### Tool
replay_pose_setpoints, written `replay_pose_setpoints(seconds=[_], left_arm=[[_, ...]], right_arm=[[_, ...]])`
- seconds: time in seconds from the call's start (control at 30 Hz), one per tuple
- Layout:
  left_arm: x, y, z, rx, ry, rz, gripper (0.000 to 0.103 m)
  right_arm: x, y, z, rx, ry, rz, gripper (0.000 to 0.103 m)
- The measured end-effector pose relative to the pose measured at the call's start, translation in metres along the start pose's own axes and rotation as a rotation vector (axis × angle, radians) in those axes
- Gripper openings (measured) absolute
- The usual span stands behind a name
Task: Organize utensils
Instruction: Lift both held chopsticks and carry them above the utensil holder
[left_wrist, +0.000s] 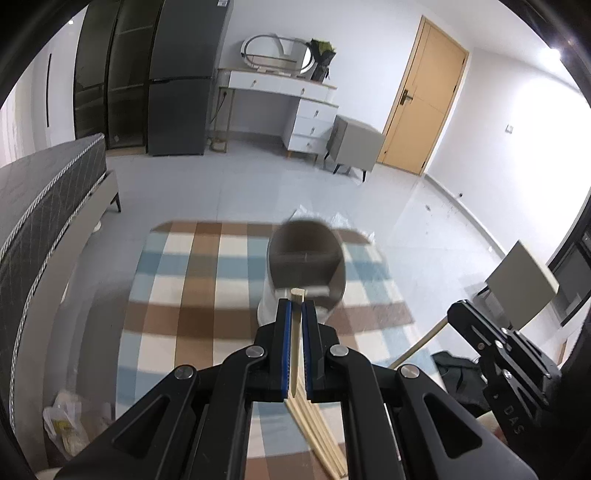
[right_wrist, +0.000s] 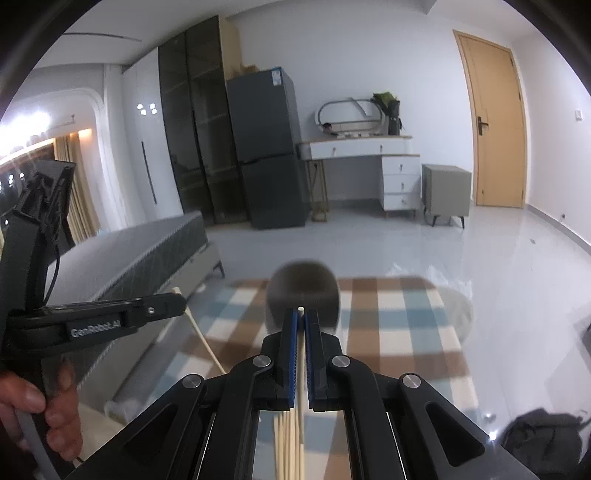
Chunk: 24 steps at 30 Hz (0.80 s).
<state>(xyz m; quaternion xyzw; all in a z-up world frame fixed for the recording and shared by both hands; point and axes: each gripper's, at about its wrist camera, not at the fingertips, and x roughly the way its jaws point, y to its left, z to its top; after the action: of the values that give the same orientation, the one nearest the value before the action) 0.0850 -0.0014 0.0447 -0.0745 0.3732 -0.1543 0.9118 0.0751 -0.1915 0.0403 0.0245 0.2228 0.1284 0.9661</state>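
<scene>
1. The left gripper (left_wrist: 295, 306) tilts down toward the checked cloth (left_wrist: 207, 295), its jaws closed on a pale wooden chopstick (left_wrist: 296, 343) that runs lengthwise between the blue pads, its tip poking out just past the fingertips.
2. The right gripper (right_wrist: 302, 314) points more nearly level, jaws clamped on another chopstick (right_wrist: 301, 354) whose end shows between the fingertips.
3. The grey utensil holder (left_wrist: 306, 258) stands upright on the cloth, directly ahead of both grippers and just beyond their tips; it is blurred.
4. More chopsticks (left_wrist: 321, 435) lie in a bundle on the cloth, nearer the cameras than the holder.
5. In the right wrist view a hand (right_wrist: 37, 410) grips the left gripper's handle, left of the holder.
</scene>
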Motion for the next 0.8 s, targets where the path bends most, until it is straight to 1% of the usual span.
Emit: replay_pose_setpoints(seconds=[0.13, 0.3, 0.47, 0.57, 0.67, 0.8], left_arm=[[-0.011, -0.003, 0.038, 0.011, -0.074, -0.011, 0.001], [-0.003, -0.010, 0.075, 0.031, -0.102, -0.016, 0.001], [0.020, -0.017, 0.108, 0.044, -0.120, -0.017, 0.001], [0.032, -0.017, 0.117, 0.047, -0.129, -0.013, 0.001], [0.048, -0.016, 0.123, 0.055, -0.124, -0.006, 0.001], [0.068, -0.013, 0.122, 0.089, -0.094, 0.002, 0.001]], right_arm=[[0.007, -0.005, 0.038, -0.011, -0.055, 0.010, 0.003], [0.026, -0.012, 0.078, -0.016, -0.108, 0.031, 0.003], [0.051, -0.018, 0.105, -0.031, -0.143, 0.040, 0.003], [0.069, -0.024, 0.110, -0.021, -0.145, 0.044, 0.003], [0.082, -0.032, 0.108, -0.002, -0.153, 0.053, 0.003], [0.102, -0.040, 0.100, 0.015, -0.139, 0.069, 0.003]])
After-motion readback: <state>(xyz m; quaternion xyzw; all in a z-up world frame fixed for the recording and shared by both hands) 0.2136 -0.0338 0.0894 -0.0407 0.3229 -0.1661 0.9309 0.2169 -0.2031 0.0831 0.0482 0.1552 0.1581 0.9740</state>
